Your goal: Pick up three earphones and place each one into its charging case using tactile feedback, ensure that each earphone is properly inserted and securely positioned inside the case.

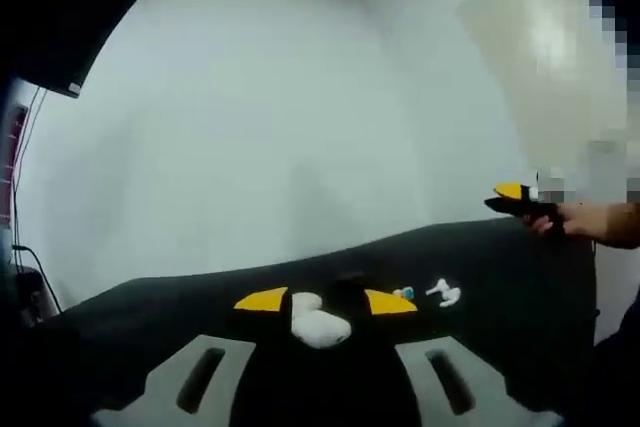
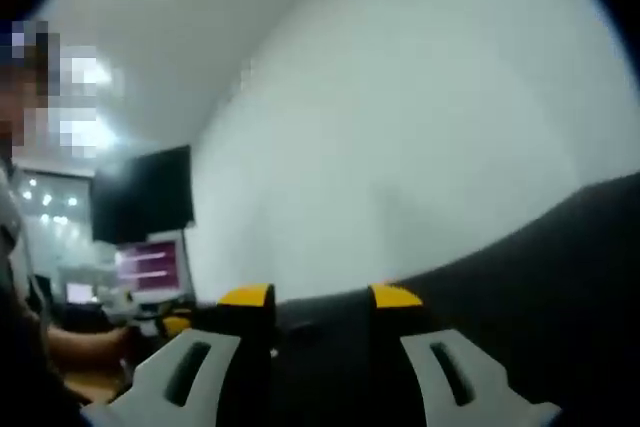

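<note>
On the black table (image 1: 500,277) a white charging case (image 1: 318,325) lies between the yellow-tipped jaws of my left gripper (image 1: 325,301), which stands open; the tips do not touch the case. Just right of the jaws lie a white earphone (image 1: 445,293) and a small blue-tipped piece (image 1: 404,293). Further right, a hand (image 1: 590,219) holds my right gripper (image 1: 515,197) above the table's far edge. In the right gripper view the right gripper (image 2: 320,295) is open with nothing between its jaws, looking over the table (image 2: 560,267) toward a white wall.
A white wall (image 1: 280,117) rises behind the table. A dark monitor (image 2: 145,192) and a lit screen (image 2: 150,267) stand on a desk at the left of the right gripper view, near a person's arm (image 2: 70,342). Cables (image 1: 25,247) hang at the left.
</note>
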`<state>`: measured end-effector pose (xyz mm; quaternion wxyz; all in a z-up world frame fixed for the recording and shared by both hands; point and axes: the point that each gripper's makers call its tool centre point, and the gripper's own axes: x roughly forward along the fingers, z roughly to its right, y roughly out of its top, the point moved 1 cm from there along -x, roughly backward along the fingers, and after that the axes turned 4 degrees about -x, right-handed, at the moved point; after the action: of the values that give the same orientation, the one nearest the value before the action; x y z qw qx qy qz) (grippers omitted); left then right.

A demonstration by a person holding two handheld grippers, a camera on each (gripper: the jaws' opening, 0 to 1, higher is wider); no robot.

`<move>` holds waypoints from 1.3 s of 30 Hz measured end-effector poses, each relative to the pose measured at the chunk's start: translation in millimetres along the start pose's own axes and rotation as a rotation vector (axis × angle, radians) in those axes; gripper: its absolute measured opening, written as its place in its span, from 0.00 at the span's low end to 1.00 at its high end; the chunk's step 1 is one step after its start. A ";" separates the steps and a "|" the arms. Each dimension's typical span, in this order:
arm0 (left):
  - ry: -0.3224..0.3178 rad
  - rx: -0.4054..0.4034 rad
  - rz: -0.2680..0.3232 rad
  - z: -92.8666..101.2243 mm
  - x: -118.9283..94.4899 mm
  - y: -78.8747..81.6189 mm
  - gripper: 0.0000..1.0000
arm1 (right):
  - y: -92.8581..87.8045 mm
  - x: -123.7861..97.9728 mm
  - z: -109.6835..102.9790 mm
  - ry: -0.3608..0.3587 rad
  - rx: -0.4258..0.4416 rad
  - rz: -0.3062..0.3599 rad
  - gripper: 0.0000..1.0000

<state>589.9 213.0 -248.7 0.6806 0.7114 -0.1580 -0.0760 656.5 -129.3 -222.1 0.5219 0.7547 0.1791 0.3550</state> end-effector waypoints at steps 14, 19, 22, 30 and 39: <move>-0.021 -0.003 0.007 2.1 0.5 0.2 0.25 | -4.2 -2.2 11.0 -0.061 -0.002 -0.033 0.33; -0.019 0.001 0.003 1.3 0.7 -1.2 0.25 | -14.5 2.4 10.4 -0.052 -0.042 -0.092 0.33; -0.015 -0.005 0.007 0.0 0.8 -0.5 0.25 | -26.6 5.1 9.5 -0.048 -0.068 -0.163 0.33; -0.020 0.002 -0.024 0.4 2.9 -6.1 0.25 | -29.2 4.6 9.1 -0.052 -0.098 -0.177 0.34; 0.010 -0.001 -0.121 -8.2 12.8 -23.9 0.30 | -29.5 6.3 3.9 -0.020 -0.132 -0.175 0.34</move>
<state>607.4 217.1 -270.6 0.6760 0.7196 -0.1112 -0.1135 666.6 -116.3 -247.8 0.6013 0.7035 0.2156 0.3115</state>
